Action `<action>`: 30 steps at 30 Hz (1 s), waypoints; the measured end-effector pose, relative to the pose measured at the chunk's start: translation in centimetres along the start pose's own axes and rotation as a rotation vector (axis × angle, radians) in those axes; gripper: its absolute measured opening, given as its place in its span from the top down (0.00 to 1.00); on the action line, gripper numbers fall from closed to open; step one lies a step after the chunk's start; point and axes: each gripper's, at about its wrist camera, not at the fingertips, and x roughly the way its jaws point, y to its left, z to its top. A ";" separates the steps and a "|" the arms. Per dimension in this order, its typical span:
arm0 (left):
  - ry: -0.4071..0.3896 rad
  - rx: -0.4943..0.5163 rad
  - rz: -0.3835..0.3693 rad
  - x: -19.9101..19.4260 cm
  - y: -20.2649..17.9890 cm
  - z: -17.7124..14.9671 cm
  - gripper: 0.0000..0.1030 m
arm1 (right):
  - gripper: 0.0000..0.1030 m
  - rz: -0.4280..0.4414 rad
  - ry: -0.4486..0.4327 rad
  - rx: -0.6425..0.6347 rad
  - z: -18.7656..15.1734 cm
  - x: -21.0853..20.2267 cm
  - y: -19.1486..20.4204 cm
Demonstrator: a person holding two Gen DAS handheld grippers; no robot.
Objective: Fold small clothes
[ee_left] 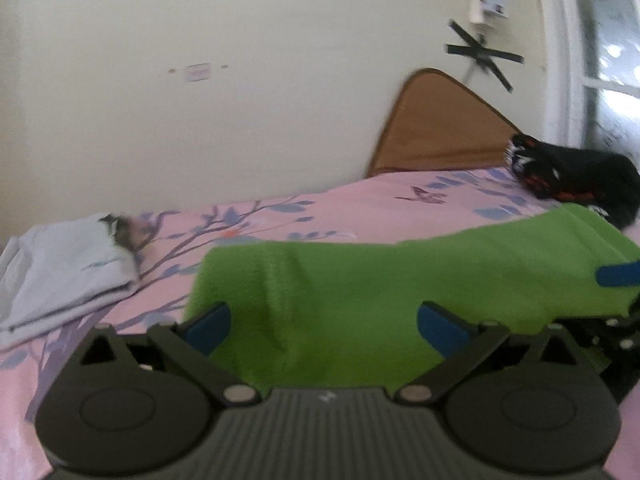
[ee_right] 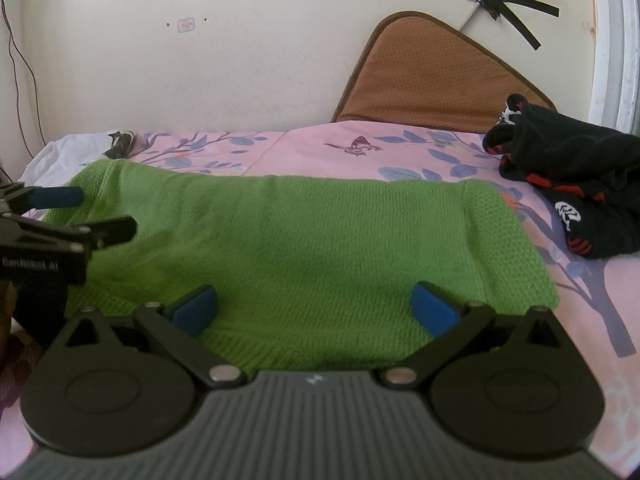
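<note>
Right now a green knitted garment [ee_right: 304,240] lies spread flat on the bed [ee_right: 312,148], its pink sheet printed with blue leaves and branches. The knit is a bright, even green with a ribbed hem along the near edge; a soft crease runs through its left part in the left wrist view. Its long axis runs side to side across the bed, parallel to the near edge, with the hem toward the cameras.

The left gripper [ee_left: 324,326] has its jaws spread wide, the blue pads apart over the left part of the garment with nothing clamped between them. The right gripper [ee_right: 314,308] likewise stands wide open above the hem at the garment's middle, pads apart and holding nothing; whether the pads touch the knit cannot be told.

Toward the far left corner of the bed rests a folded pale cloth [ee_left: 60,272]. At the right edge sits a black garment with red and white marks [ee_right: 568,184], just beside the green one. A brown cushion [ee_right: 432,76] leans against the wall behind
</note>
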 end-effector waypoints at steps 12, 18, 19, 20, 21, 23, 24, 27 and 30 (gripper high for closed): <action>-0.172 -0.064 0.134 -4.0 0.9 -1.0 0.00 | 0.04 -0.048 -0.027 0.023 -0.2 -0.4 -0.3; -0.269 -0.045 0.201 -5.6 0.2 -1.4 0.00 | 0.04 -0.062 -0.031 0.025 -0.2 -0.4 -0.4; -0.278 -0.043 0.204 -5.8 0.2 -1.4 0.00 | 0.04 -0.060 -0.030 0.025 -0.2 -0.4 -0.4; -0.283 -0.041 0.206 -6.0 0.1 -1.5 0.00 | 0.04 -0.057 -0.029 0.027 -0.2 -0.4 -0.5; -0.283 -0.040 0.209 -6.0 0.1 -1.5 0.00 | 0.04 -0.055 -0.028 0.028 -0.2 -0.4 -0.5; -0.268 -0.039 0.206 -5.9 0.1 -1.4 0.00 | 0.03 -0.055 -0.027 0.026 -0.2 -0.4 -0.3; -0.256 -0.043 0.198 -5.8 0.2 -1.3 0.00 | 0.03 -0.054 -0.026 0.024 -0.2 -0.4 -0.3; -0.217 -0.070 0.169 -5.2 0.9 -1.1 0.00 | 0.03 -0.048 -0.021 0.017 -0.3 -0.5 0.1; -0.177 -0.109 0.161 -4.8 1.8 -1.2 0.00 | 0.03 -0.024 -0.018 -0.004 -0.8 -1.2 0.8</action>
